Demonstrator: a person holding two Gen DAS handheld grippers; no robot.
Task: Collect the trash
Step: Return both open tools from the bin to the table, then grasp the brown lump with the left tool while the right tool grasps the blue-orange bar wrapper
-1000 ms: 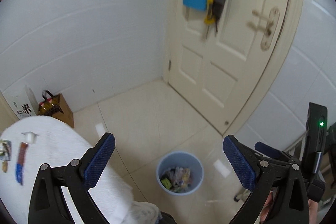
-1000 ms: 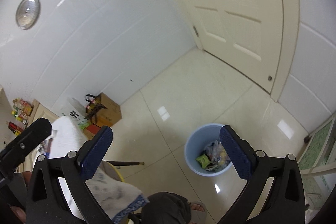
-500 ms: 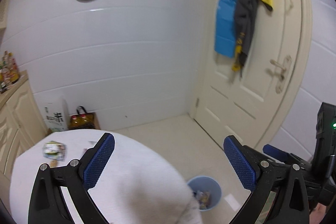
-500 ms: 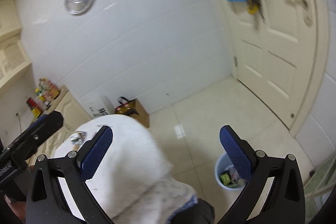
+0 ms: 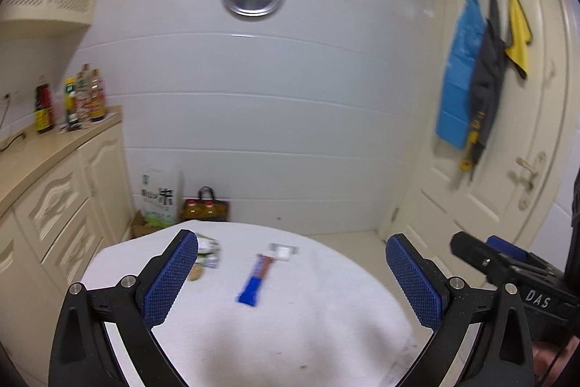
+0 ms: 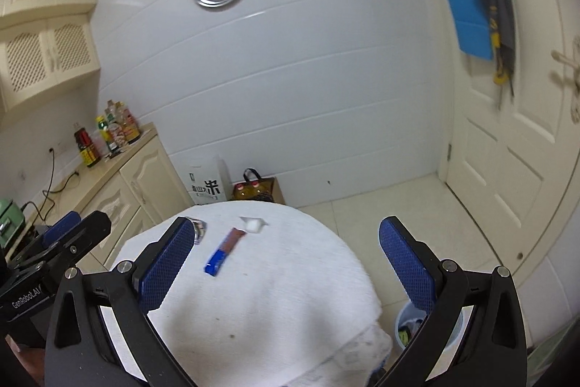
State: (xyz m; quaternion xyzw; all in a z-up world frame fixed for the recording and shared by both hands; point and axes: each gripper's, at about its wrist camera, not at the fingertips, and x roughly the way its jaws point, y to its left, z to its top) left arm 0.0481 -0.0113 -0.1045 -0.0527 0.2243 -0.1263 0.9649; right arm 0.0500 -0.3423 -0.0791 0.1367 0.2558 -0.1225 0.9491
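Trash wrappers [image 5: 254, 281] lay uncollected on the bench [image 5: 290, 332] ahead of both empty, spread tools [image 5: 297, 281] [image 6: 290, 263], the bin [image 6: 406, 321] seemingly part-filled.

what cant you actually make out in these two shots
- Crumpled wrapper: partly behind the left gripper finger, both views; print unreadable.
- Bin: right wrist view only, mostly behind the right gripper finger; absent from left view.
- Blue wrapper: blurred, text illegible.
- Small white packet: blurred, kind unclear.

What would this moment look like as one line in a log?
left gripper: open, empty | right gripper: open, empty | blue wrapper, white scrap, crumpled packet: on table | bin: on floor
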